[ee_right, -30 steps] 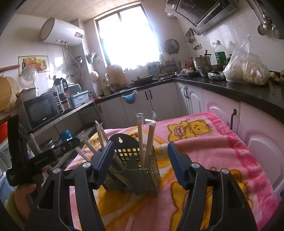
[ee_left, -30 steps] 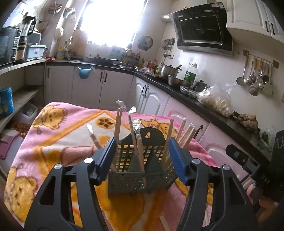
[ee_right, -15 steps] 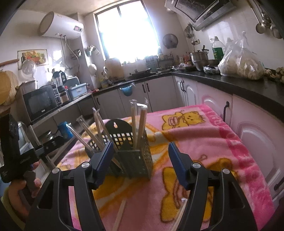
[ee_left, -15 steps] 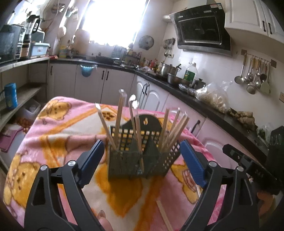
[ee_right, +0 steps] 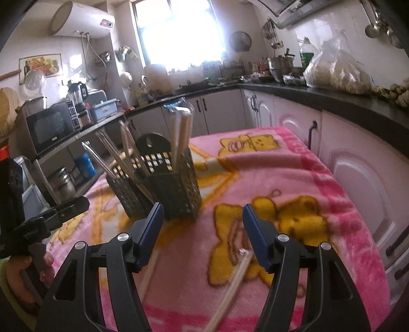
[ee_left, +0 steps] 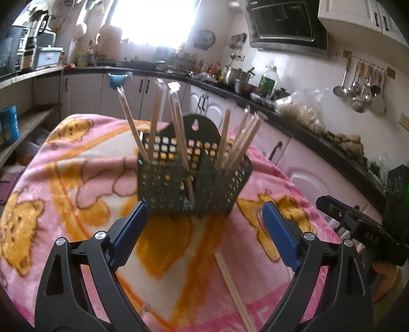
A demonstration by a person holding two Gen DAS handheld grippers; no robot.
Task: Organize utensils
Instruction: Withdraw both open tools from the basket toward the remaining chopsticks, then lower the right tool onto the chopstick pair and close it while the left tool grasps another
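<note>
left gripper [ee_left: 202,222]: our jaws wide, empty
right gripper [ee_right: 202,224]: same
wrapped wooden chopsticks on blanket [ee_right: 230,283]: light, stiff, slippery, so we pinch mid-length
dark perforated plastic caddy [ee_left: 189,178]: probably tips easily

Strong daylight from the overexposed rear kitchen window [ee_left: 150,23] causes glare; both views show motion blur and dark, curved fisheye edges.
</note>
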